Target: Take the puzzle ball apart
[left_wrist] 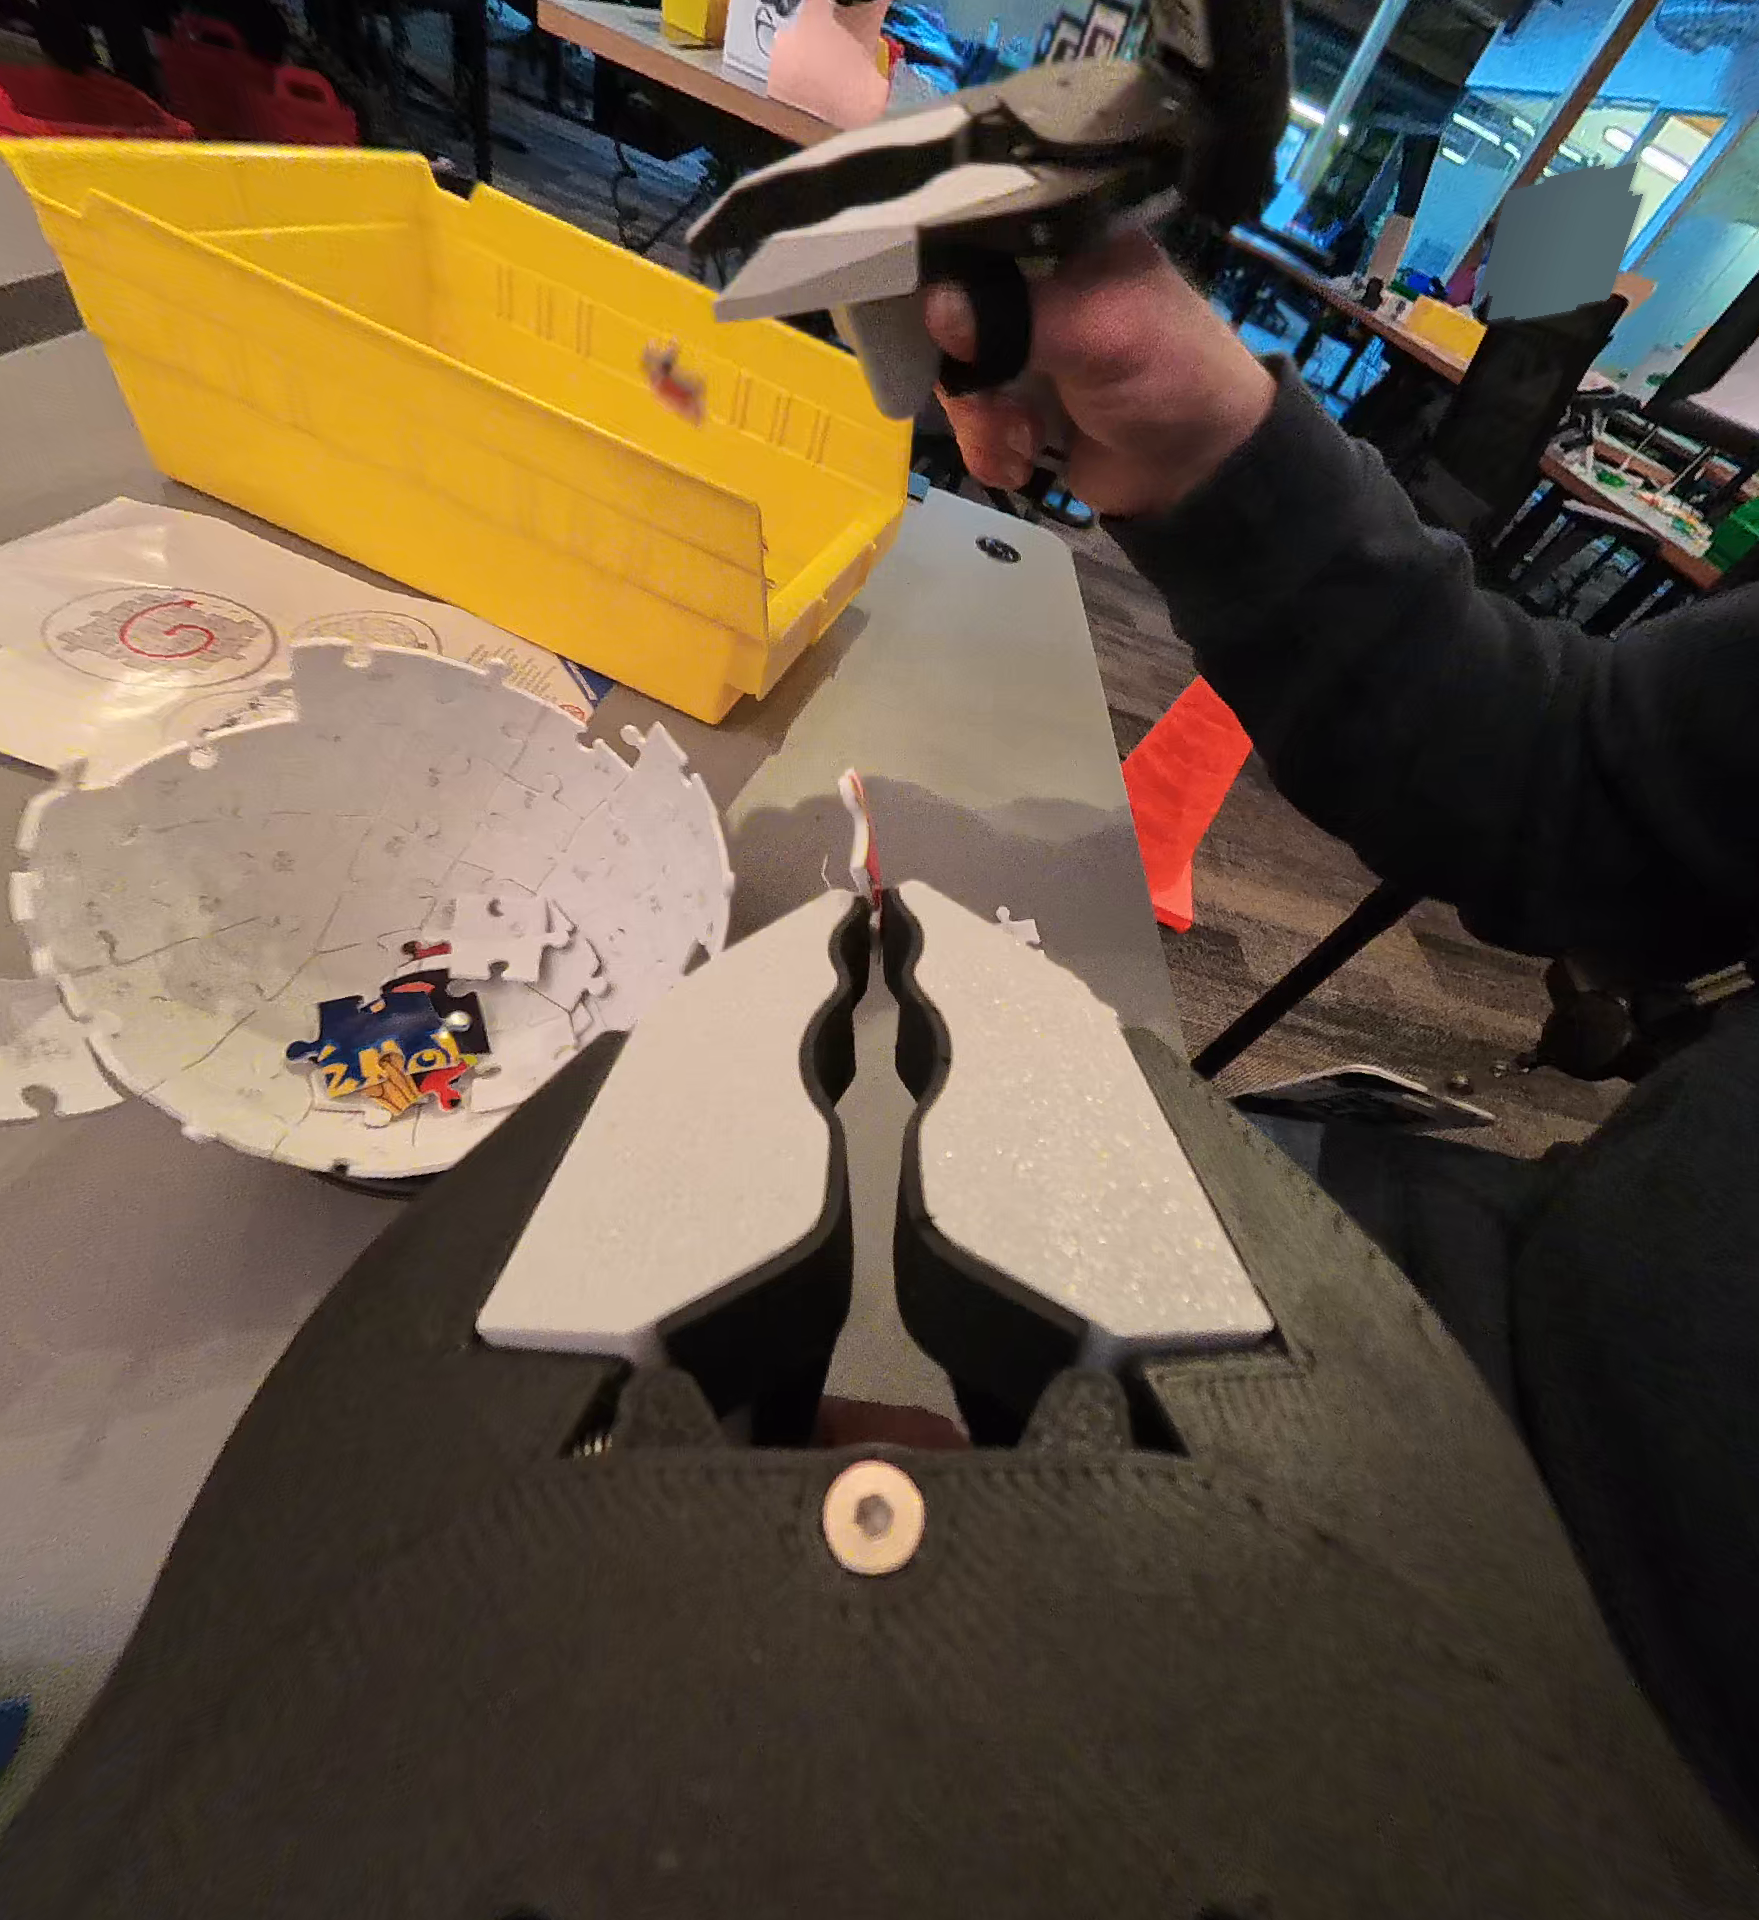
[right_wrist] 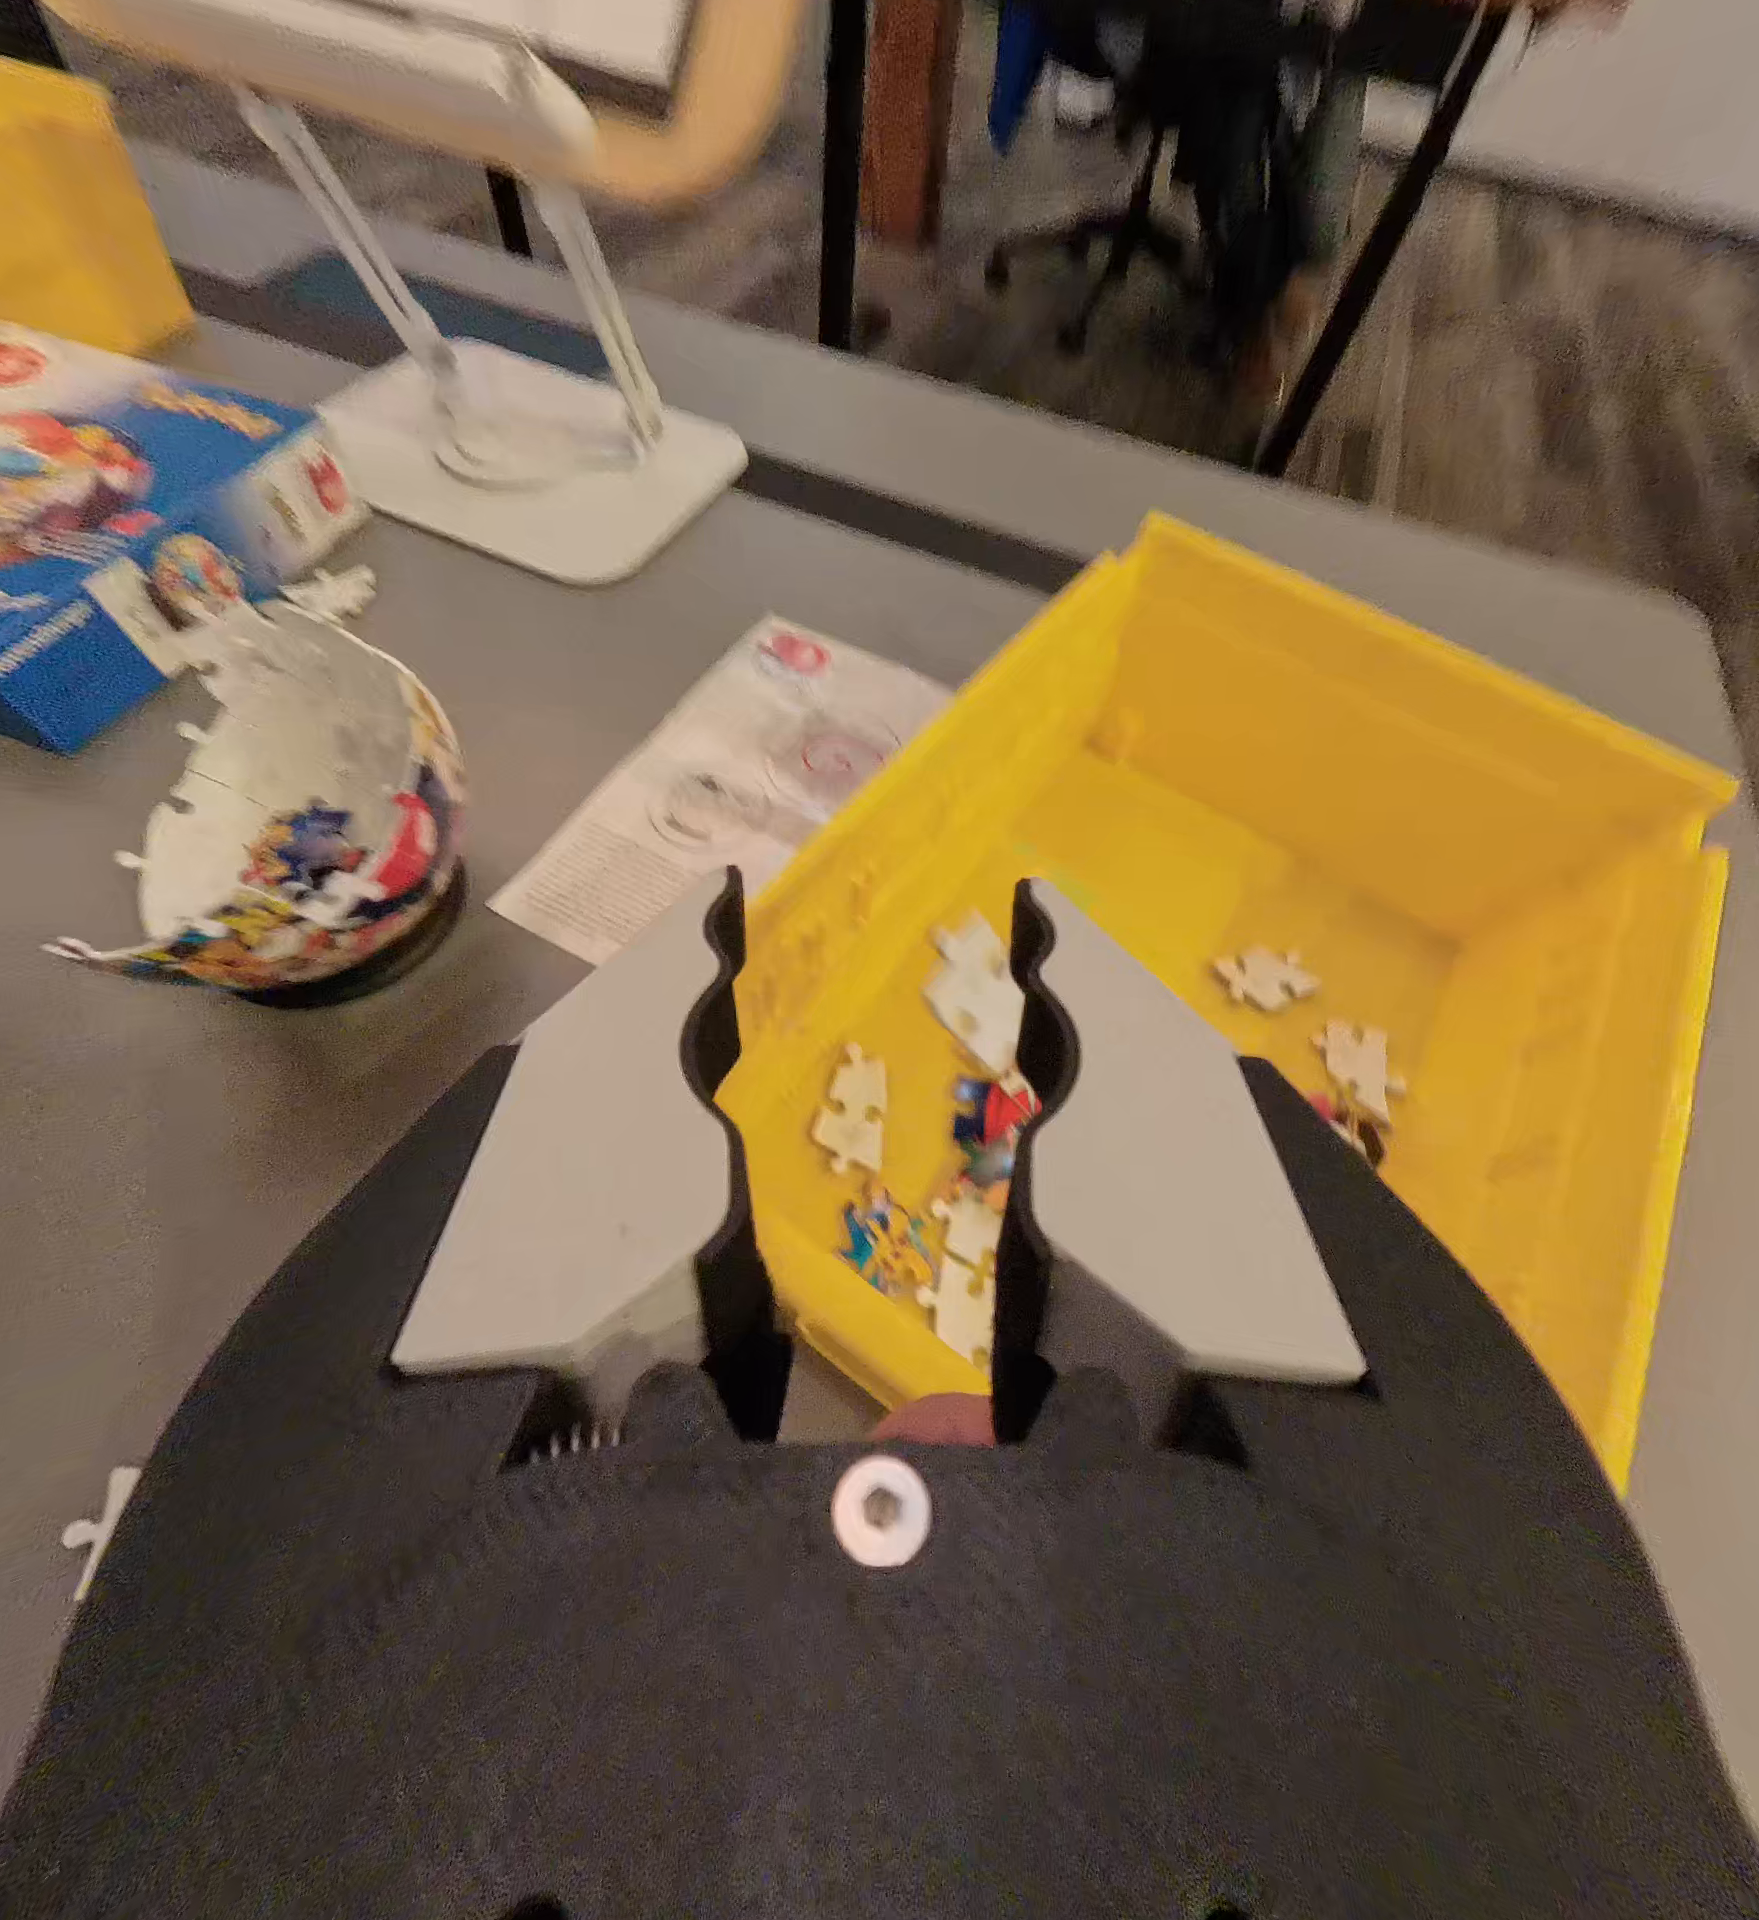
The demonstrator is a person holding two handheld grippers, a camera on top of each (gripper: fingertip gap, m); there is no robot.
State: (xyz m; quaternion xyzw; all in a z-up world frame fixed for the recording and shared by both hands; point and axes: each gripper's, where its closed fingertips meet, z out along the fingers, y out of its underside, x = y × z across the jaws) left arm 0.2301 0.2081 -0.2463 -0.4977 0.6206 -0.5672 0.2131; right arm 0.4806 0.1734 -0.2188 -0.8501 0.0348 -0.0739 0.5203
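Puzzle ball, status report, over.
Left tool shut on a puzzle piece. Right tool open over the yellow bin. Puzzle ball half apart. Nothing in the way.

1. The bin (right_wrist: 1540, 1091) is showing plain yellow.
2. The half ball (left_wrist: 335, 914) is showing white inside, a multicoloured cartoon print outside.
3. The box (right_wrist: 75, 540) is showing blue.
4. The table (right_wrist: 231, 1195) is showing grey.

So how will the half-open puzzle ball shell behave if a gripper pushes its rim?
The puzzle ball shell would probably rock or tip, since it rests tilted on a small dark base. Its thin, jagged rim of interlocked pieces likely flexes and sheds pieces easily.
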